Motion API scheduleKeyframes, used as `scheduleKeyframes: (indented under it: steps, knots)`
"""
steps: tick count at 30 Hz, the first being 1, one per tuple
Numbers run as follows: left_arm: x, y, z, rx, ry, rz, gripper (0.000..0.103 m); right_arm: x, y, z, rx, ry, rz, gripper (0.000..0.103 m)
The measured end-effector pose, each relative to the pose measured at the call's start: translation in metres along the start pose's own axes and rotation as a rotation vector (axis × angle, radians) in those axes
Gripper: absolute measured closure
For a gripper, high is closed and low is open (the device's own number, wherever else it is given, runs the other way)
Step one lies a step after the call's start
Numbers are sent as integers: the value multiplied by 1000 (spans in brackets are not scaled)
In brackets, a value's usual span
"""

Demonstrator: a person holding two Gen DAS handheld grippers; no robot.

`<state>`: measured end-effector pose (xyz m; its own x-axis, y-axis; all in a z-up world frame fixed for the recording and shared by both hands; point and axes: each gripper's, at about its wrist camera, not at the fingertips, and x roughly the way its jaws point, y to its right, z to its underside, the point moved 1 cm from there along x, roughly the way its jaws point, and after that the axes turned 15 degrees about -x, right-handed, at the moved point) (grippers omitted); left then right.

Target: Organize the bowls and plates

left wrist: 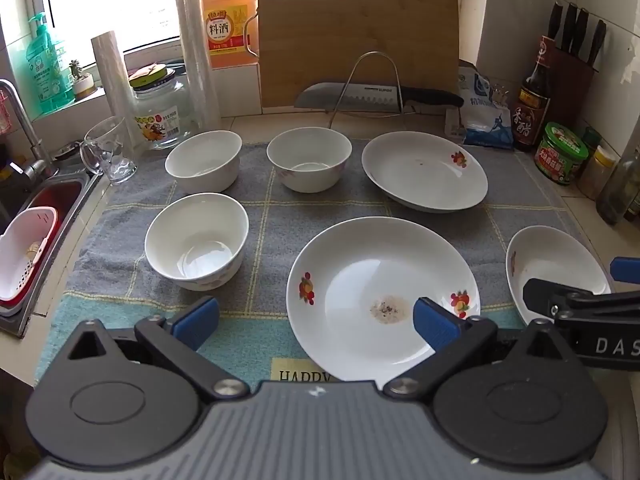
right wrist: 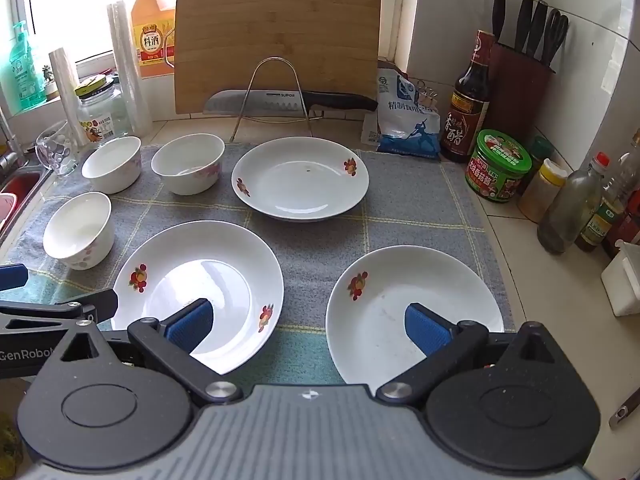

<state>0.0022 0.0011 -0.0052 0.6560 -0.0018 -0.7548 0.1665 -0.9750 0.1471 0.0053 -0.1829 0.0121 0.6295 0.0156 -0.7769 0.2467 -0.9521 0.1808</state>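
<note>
On a grey checked mat [left wrist: 272, 208] stand three white bowls: back left [left wrist: 204, 162], back middle [left wrist: 309, 159] and front left [left wrist: 197, 240]. Three white flowered plates lie there too: at the back [right wrist: 300, 178], front middle [right wrist: 200, 280] and front right [right wrist: 412, 312]. My left gripper [left wrist: 316, 322] hovers open over the near edge of the mat, one pad above the front middle plate [left wrist: 382, 296]. My right gripper [right wrist: 308, 324] is open, with its pads above the two front plates. Neither holds anything.
A wooden cutting board [right wrist: 276, 44] and a knife [right wrist: 288, 100] on a wire rack stand at the back. A sink [left wrist: 44, 208] with a pink basket lies left, beside a glass mug [left wrist: 110, 154] and jar. Bottles, jars [right wrist: 498, 166] and a knife block [right wrist: 520, 80] crowd the right.
</note>
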Motion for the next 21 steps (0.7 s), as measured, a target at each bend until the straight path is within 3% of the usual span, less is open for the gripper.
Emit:
scheduleKeyframes:
  steps: [21]
  knots:
    - [-2,0,-2,-7,4,-4,1,-2,1,-2,-5,7,-4,0]
